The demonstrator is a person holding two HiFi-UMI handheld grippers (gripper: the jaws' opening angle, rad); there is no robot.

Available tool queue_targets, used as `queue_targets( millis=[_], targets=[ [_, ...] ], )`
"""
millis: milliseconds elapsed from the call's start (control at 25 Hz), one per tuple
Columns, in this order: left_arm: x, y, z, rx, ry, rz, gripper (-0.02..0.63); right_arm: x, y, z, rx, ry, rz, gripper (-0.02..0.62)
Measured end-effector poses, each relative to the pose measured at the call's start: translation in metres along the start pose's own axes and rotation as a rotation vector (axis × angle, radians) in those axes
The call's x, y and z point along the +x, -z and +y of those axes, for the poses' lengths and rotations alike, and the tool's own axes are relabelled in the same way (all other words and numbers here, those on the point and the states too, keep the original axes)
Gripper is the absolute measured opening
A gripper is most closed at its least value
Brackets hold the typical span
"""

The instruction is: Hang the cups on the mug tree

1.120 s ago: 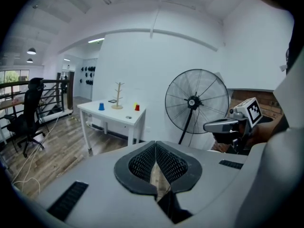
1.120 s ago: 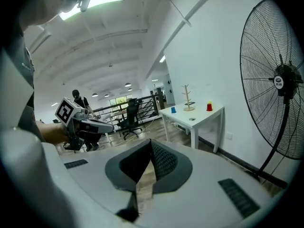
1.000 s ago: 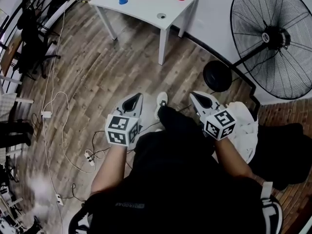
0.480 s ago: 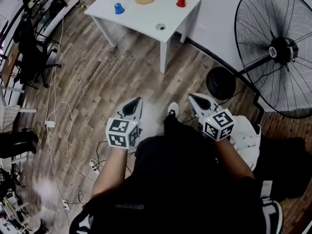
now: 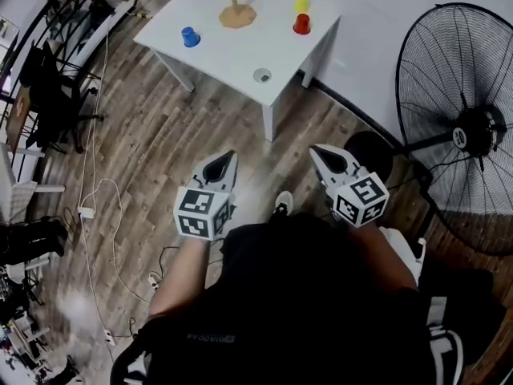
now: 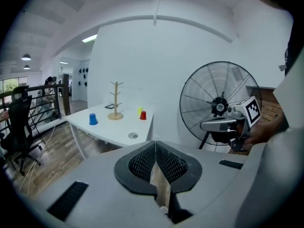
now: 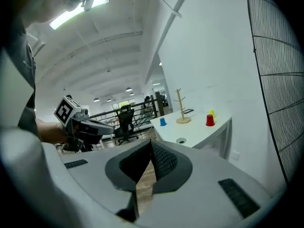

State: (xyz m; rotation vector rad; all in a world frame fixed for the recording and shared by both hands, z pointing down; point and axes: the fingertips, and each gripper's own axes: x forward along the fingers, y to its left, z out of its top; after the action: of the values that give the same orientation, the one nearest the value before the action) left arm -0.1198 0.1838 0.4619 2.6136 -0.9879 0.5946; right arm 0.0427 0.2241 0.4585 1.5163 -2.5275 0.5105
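A white table (image 5: 240, 50) stands ahead of me across the wooden floor. On it are a wooden mug tree (image 5: 236, 6), a blue cup (image 5: 190, 36), a red cup (image 5: 301, 24) and a yellow cup (image 5: 301, 3). My left gripper (image 5: 227, 160) and right gripper (image 5: 317, 151) are held side by side in front of my body, well short of the table, both shut and empty. In the left gripper view the mug tree (image 6: 115, 101), blue cup (image 6: 93, 119), red cup (image 6: 143, 115) and left gripper (image 6: 155, 145) show. The right gripper view shows the right gripper (image 7: 151, 144) and red cup (image 7: 210, 120).
A large black pedestal fan (image 5: 465, 127) stands close at the right. Cables and a power strip (image 5: 104, 215) lie on the floor at the left. Black office chairs (image 5: 56, 87) and a railing are at the far left. A round grommet hole (image 5: 262, 74) is in the table's near corner.
Both grippers and I have moved forward toward the table, which now shows more fully in the head view. The fan has slid to the right. The jaws stay shut.
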Motion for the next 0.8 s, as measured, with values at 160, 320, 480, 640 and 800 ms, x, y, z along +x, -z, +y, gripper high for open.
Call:
queue_targets(
  millis=[160,320,480,640,800],
  targets=[
    [0.035,-0.025,0.003,0.011,-0.01,-0.009,0.017,0.009,-0.008,-0.033,-0.007,-0.004,0.0,0.007],
    [0.055,-0.042,0.004,0.021,-0.01,-0.015,0.017,0.017,-0.013,-0.056,0.002,0.002,-0.008,0.008],
    [0.063,-0.042,0.01,0.022,-0.014,0.001,0.017,0.022,-0.013,-0.064,0.012,-0.002,-0.005,0.007],
    [0.072,-0.041,0.019,0.026,-0.016,0.013,0.017,0.028,-0.014,-0.071,0.015,0.006,-0.007,0.008],
    [0.085,-0.049,0.021,0.017,-0.008,0.009,0.017,0.032,-0.011,-0.077,0.024,0.005,0.009,0.008]
  ],
)
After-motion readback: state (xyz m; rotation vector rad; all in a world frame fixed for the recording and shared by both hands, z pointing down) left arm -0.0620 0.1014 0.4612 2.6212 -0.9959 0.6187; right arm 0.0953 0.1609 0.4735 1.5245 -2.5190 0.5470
